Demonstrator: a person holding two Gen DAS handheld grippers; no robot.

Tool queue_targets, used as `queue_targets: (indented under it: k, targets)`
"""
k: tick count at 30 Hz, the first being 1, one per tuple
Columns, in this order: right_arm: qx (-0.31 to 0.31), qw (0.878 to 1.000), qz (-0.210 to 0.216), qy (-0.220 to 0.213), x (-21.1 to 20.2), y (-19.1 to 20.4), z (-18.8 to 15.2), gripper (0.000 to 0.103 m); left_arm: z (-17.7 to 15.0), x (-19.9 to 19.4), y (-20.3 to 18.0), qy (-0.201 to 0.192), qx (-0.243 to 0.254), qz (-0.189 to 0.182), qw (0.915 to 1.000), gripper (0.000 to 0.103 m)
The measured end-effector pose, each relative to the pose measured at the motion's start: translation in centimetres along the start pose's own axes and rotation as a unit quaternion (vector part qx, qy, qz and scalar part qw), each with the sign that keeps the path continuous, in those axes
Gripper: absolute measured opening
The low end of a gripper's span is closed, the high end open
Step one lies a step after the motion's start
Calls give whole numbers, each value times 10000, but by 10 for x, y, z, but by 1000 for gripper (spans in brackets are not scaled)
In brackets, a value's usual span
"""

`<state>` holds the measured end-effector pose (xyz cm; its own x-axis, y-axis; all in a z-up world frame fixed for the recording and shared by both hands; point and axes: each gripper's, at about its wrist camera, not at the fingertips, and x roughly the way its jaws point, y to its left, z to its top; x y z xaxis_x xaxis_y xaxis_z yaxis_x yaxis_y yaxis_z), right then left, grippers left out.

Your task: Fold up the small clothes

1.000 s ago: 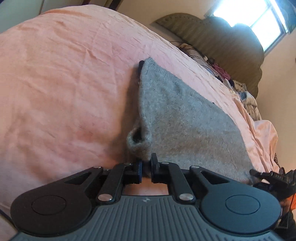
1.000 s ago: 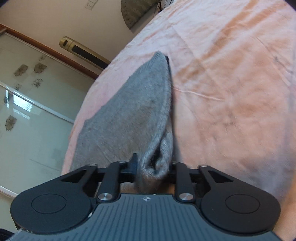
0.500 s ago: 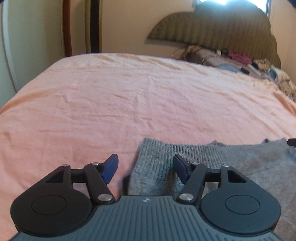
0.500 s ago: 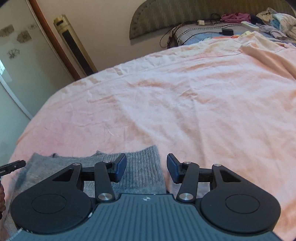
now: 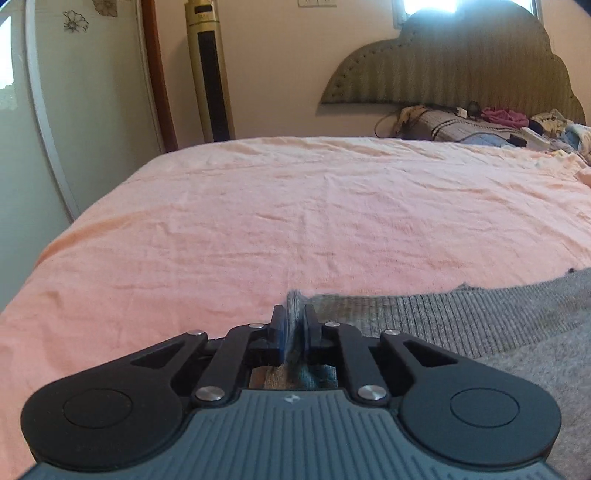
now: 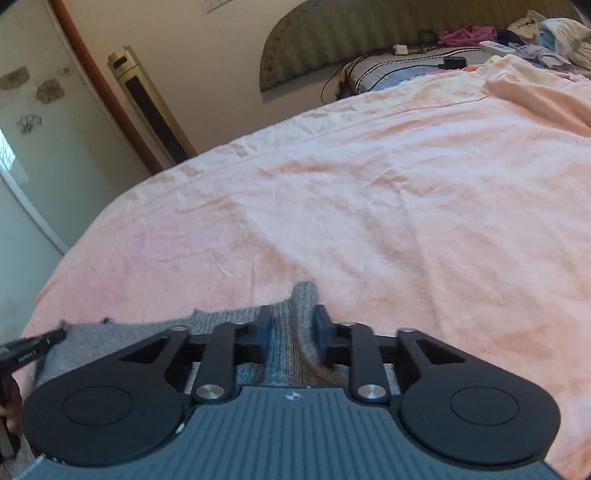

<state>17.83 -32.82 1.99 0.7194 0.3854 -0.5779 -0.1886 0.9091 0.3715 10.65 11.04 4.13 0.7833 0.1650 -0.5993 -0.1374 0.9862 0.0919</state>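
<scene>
in the left wrist view, the left gripper [image 5: 294, 332] is seen low over a bed covered with a pink sheet [image 5: 295, 221]. its jaws are closing, and a raised fold at the corner of a grey knitted garment [image 5: 461, 317] is pinched between the blue pads [image 5: 281, 334]. from that corner the garment is spread flat on the sheet toward the right edge of the frame, its ribbed band lying along the far side. a padded headboard [image 5: 450, 62] is seen against the far wall, with a pile of clothes and cables [image 5: 491, 122] below it at the head of the bed. a tall gold and black tower fan [image 5: 208, 70] stands by the wall at the left.

in the right wrist view, the right gripper [image 6: 291, 332] is seen over the garment's other corner [image 6: 295, 343]. its jaws stand partly apart, and a raised ridge of grey knit is held between them, lying against the right pad [image 6: 320, 328]; the left pad also meets the cloth, so a bunched fold is gripped. the rest of the garment is laid toward the left, where the tip of the left gripper [image 6: 33, 345] is seen at the frame's edge. the fan [image 6: 151, 107] and headboard [image 6: 369, 33] are seen beyond the sheet [image 6: 369, 203].
</scene>
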Motion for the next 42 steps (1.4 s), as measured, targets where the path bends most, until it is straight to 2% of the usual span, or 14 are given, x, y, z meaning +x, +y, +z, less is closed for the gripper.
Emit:
queue_targets:
  k: [3, 6, 10, 12, 15, 20, 23, 25, 27, 28, 30, 35, 39, 42]
  targets:
    - [-297, 9991, 59, -289, -24, 24, 4, 53, 6, -32, -7, -438, -232, -343, 9982, 25]
    - [-758, 9969, 218, 32, -12, 54, -3, 57, 10, -30, -40, -350, 2, -852, 9958, 86]
    - [-1337, 9880, -452, 635, 37, 69, -27, 66, -6, 13, -66, 383, 412, -649, 9963, 87]
    - [-1665, 9844, -502, 273, 38, 60, -38, 71, -10, 17, -50, 309, 128, -887, 9955, 89]
    - [-1286, 9909, -335, 204, 36, 48, -31, 71, -10, 22, -47, 327, 226, -848, 9956, 94]
    - [-1335, 9876, -813, 164, 9, 71, -38, 75, -12, -5, -51, 347, 218, -223, 9989, 94]
    - [-1208, 9924, -211, -130, -35, 79, -57, 87, -29, -47, -41, 256, -61, -863, 9959, 95]
    - [-1323, 9910, -202, 101, -38, 85, -74, 92, -43, -53, -46, 501, -10, -1151, 9921, 96]
    - [-1668, 9836, -578, 371, -27, 85, -93, 93, -61, -52, -49, 263, 251, -1019, 9941, 97]
    - [-1833, 9817, -490, 137, -30, 79, -101, 97, -67, -51, -44, 100, 323, -1073, 9937, 98]
    - [-1422, 9894, -295, 89, -36, 63, -94, 96, -63, -47, -30, 194, 141, -1052, 9942, 99]
    - [-1498, 9862, -683, 197, -51, 83, -93, 96, -58, -71, -32, 271, 122, -636, 9975, 98]
    - [-1516, 9882, 38, 236, -66, 111, -112, 103, -73, -102, -50, 170, 52, -1295, 9914, 99]
    - [-2317, 9715, -377, 339, -53, 120, -139, 103, -97, -97, -63, 103, 603, -1122, 9918, 101]
